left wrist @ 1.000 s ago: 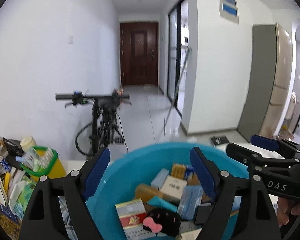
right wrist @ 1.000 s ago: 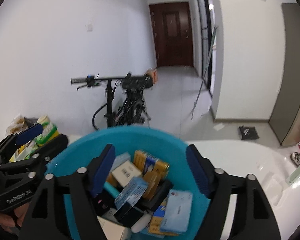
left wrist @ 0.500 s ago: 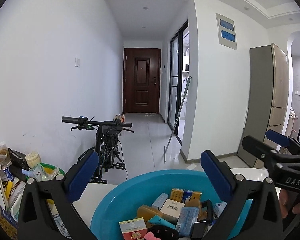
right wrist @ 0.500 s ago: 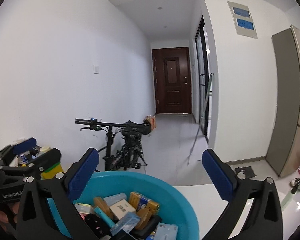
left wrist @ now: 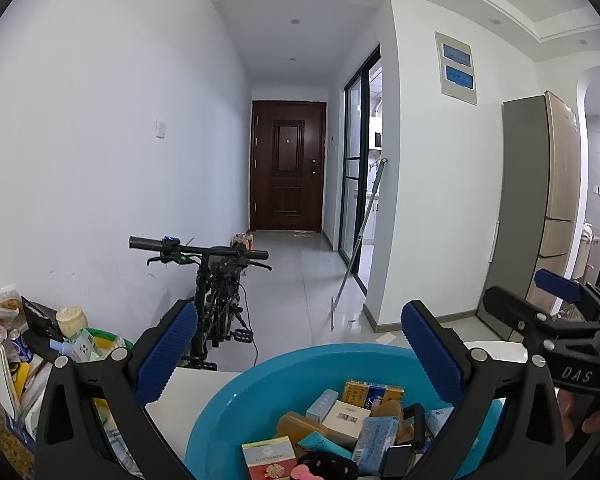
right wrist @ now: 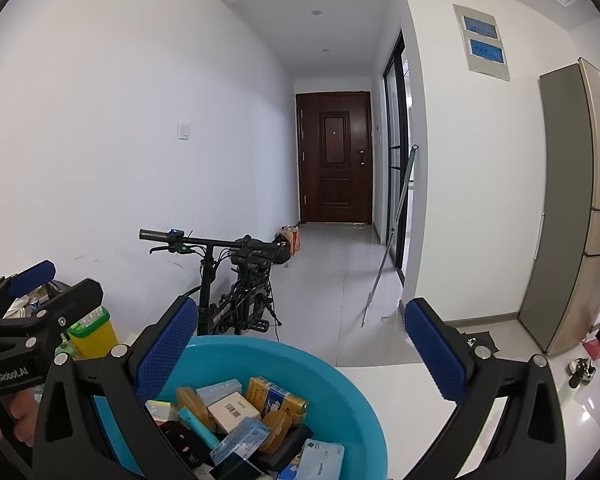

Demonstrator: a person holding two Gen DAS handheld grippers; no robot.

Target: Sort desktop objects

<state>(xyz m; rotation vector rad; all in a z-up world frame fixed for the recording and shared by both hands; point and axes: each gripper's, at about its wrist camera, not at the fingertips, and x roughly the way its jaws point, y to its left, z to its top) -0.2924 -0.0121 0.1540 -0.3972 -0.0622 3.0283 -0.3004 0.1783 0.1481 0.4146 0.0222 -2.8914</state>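
Note:
A blue plastic basin sits on a white table, filled with several small boxes, a red and white pack, a yellow box and a black pouch with a pink bow. My left gripper is open and empty, raised above the basin's near side. My right gripper is open and empty, also raised above the basin. Each gripper shows in the other's view: the right at the left wrist view's right edge, the left at the right wrist view's left edge.
A pile of snack bags and a green-rimmed yellow bin stand left of the basin. A bicycle leans on the wall behind the table. White table extends right. A fridge stands at right.
Both grippers have lifted and tilted up from the basin; the view now shows more of the hallway and less of the basin. Both jaws have opened wider.

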